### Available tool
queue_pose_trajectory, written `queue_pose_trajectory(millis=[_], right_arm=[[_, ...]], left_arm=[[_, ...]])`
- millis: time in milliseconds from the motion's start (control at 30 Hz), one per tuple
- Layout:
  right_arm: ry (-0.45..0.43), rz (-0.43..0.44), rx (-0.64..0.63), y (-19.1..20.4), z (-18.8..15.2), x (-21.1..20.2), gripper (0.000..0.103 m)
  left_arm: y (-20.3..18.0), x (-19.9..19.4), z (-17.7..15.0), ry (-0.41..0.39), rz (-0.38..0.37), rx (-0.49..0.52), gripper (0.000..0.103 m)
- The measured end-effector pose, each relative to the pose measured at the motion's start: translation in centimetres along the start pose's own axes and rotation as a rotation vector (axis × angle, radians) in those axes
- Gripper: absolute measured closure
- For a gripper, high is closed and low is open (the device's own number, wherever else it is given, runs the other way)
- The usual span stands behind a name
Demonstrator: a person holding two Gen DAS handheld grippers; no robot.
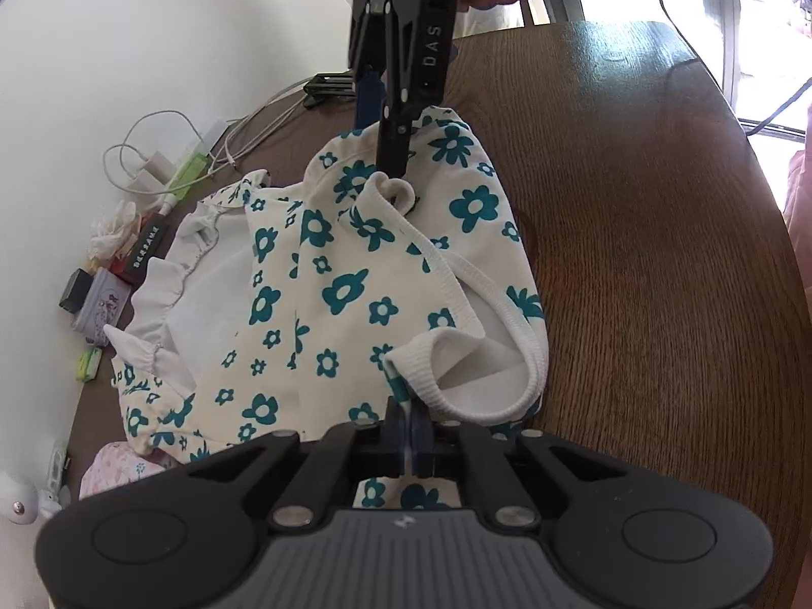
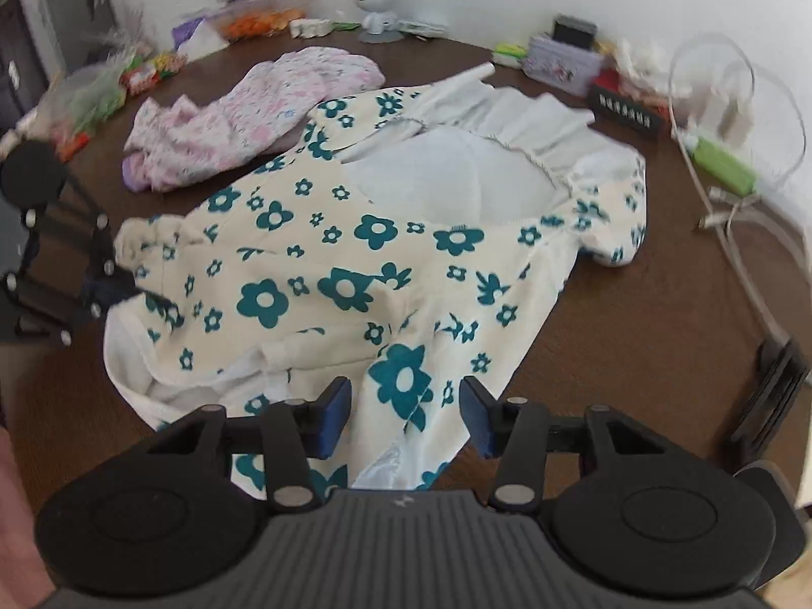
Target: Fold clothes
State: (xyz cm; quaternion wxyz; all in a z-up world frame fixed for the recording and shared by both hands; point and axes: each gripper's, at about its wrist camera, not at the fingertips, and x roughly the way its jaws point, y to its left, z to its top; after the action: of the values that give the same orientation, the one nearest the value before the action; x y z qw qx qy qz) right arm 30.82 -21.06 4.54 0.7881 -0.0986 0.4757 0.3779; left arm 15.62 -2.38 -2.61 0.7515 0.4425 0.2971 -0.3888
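Right wrist view, read from left to right. At the near left edge of the round wooden table, the left gripper is clamped tight on a corner of the floral garment, a thin fold of printed cloth pinched between its pads just beside the white ribbed cuff; this grip appears meant to anchor one end of the edge so the cloth can be drawn taut. Behind it, toward the far left of the table, a pink garment lies crumpled and apart from the work, probably waiting its turn. The floral garment occupies the middle of the table, spread roughly flat but rumpled, its frilled white collar turned toward the far edge and its lower part toward the near edge. There the right gripper points steeply down with its jaws apart, a ridge of cloth lying between the blue pads without being pressed; it seems positioned to take the matching hold. Along the far right edge, charger cables and small boxes sit clear of the cloth. Judged stage: securing two holds before the first fold.
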Motion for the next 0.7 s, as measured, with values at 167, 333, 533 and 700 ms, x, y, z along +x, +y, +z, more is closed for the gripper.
queue_pose_trajectory(millis=[167,333,533,700], right_arm=[[-0.072,0.286,0.341,-2.4,-2.6,-0.2,0.097],[-0.324,0.556,0.559,-2.5,-5.3,-4.2,0.097],[-0.275,0.444,0.780,-5.4,-7.1,-2.1,0.097],[-0.260,0.253,0.575,-3.8,-5.5,-4.0,0.066]], left_arm=[[0.8,-0.2,-1.7,0.020,0.034,-0.080,0.102],[1.3,0.4,-2.7,0.043,0.024,-0.134,0.102],[1.2,0.5,-2.3,0.032,0.035,-0.172,0.102],[1.0,0.3,-2.3,0.037,0.046,-0.181,0.101]])
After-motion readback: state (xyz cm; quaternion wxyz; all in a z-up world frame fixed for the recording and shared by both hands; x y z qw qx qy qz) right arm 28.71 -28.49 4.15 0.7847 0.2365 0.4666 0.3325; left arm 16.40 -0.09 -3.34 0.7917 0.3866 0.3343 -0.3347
